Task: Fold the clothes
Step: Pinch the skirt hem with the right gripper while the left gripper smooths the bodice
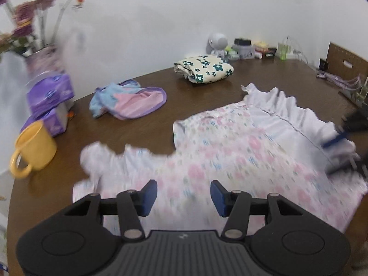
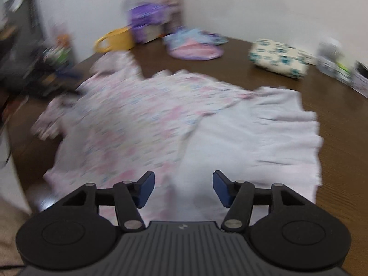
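Observation:
A pink floral dress (image 1: 218, 158) with a white ruffled hem lies spread on the brown table (image 1: 142, 133). My left gripper (image 1: 184, 197) hovers open over its near edge, nothing between the fingers. In the right wrist view the same dress (image 2: 138, 119) spreads ahead, its white ruffled part (image 2: 264, 138) to the right. My right gripper (image 2: 183, 189) is open just above the cloth. The right gripper (image 1: 345, 142) also shows blurred at the dress's right edge in the left wrist view. A pink and blue garment (image 1: 128, 102) lies unfolded farther back. A folded floral cloth (image 1: 204, 69) sits beyond it.
A yellow mug (image 1: 34, 149) and purple tissue packs (image 1: 49, 101) stand at the table's left. A vase of flowers (image 1: 27, 34) is behind them. Small items and a white figure (image 1: 218, 42) line the far wall. A cardboard box (image 1: 347, 63) is at right.

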### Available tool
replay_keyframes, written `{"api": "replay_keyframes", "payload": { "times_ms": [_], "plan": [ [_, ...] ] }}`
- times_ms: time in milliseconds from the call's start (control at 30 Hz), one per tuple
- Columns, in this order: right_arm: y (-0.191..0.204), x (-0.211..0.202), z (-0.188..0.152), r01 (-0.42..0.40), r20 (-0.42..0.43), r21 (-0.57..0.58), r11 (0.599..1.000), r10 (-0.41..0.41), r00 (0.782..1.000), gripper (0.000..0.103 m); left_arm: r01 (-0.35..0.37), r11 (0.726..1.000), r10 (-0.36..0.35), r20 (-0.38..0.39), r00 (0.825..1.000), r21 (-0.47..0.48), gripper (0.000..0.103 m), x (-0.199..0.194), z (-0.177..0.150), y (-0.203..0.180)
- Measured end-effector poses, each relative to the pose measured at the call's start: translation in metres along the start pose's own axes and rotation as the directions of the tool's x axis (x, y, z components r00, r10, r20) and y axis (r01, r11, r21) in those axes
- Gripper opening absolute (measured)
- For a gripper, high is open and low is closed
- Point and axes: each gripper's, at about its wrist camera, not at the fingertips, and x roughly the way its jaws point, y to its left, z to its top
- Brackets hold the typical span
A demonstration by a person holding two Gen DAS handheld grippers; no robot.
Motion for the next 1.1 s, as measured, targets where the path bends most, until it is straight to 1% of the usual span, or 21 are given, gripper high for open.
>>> {"api": "replay_keyframes", "payload": {
  "times_ms": [67, 133, 200, 267, 333, 467, 533, 733, 833, 900, 933, 1000, 1033, 1100],
  "plan": [
    [0.011, 0.001, -0.003, -0.009, -0.031, -0.035, 0.999, 0.008, 0.999, 0.058, 0.007, 1.0, -0.007, -0.052, 0.999, -0.009, 0.038, 0.026, 0.028, 0.006],
    [0.017, -0.001, -0.007, -0.008, -0.06, -0.049, 0.999, 0.005, 0.998, 0.058, 0.02, 1.0, -0.021, -0.105, 0.994, -0.014, 0.038, 0.053, 0.054, 0.012],
    [0.021, -0.004, -0.012, -0.001, -0.1, -0.062, 0.998, -0.005, 0.995, 0.058, 0.027, 1.0, -0.029, -0.159, 0.987, -0.014, 0.038, 0.081, 0.073, 0.017],
    [0.023, -0.007, -0.017, 0.009, -0.142, -0.072, 0.997, -0.019, 0.99, 0.058, 0.016, 1.0, -0.016, -0.191, 0.982, 0.001, 0.037, 0.106, 0.086, 0.017],
    [0.022, -0.01, -0.022, 0.021, -0.18, -0.068, 0.997, -0.033, 0.983, 0.058, 0.001, 1.0, 0.003, -0.214, 0.977, 0.021, 0.035, 0.13, 0.098, 0.018],
    [0.014, -0.012, -0.034, 0.04, -0.223, -0.001, 0.999, -0.039, 0.974, 0.058, 0.02, 0.997, -0.001, -0.24, 0.971, 0.078, 0.032, 0.16, 0.11, 0.016],
    [0.012, -0.015, -0.038, 0.045, -0.227, 0.028, 0.999, -0.038, 0.973, 0.058, 0.035, 0.992, -0.003, -0.254, 0.967, 0.12, 0.032, 0.17, 0.113, 0.013],
    [0.006, -0.018, -0.042, 0.065, -0.253, 0.085, 0.994, -0.041, 0.967, 0.058, 0.081, 0.967, -0.018, -0.252, 0.968, 0.242, 0.029, 0.181, 0.116, 0.004],
    [0.005, -0.017, -0.041, 0.07, -0.266, 0.101, 0.992, -0.041, 0.963, 0.058, 0.116, 0.946, -0.04, -0.245, 0.969, 0.304, 0.018, 0.182, 0.116, -0.001],
    [0.004, -0.015, -0.041, 0.076, -0.285, 0.115, 0.99, -0.041, 0.958, 0.056, 0.124, 0.931, -0.038, -0.247, 0.968, 0.344, 0.004, 0.183, 0.115, -0.008],
    [0.005, -0.013, -0.04, 0.08, -0.298, 0.114, 0.99, -0.043, 0.953, 0.054, 0.126, 0.922, -0.034, -0.249, 0.968, 0.365, 0.003, 0.184, 0.115, -0.011],
    [0.006, -0.012, -0.039, 0.085, -0.315, 0.104, 0.991, -0.048, 0.948, 0.051, 0.098, 0.903, 0.004, -0.236, 0.972, 0.418, 0.001, 0.186, 0.113, -0.019],
    [0.006, -0.011, -0.038, 0.089, -0.321, 0.097, 0.991, -0.053, 0.946, 0.05, 0.082, 0.898, 0.021, -0.228, 0.973, 0.432, 0.001, 0.187, 0.113, -0.022],
    [0.008, -0.011, -0.038, 0.098, -0.331, 0.084, 0.992, -0.065, 0.941, 0.042, 0.056, 0.893, 0.045, -0.211, 0.977, 0.447, 0.0, 0.19, 0.113, -0.025]
  ]
}}
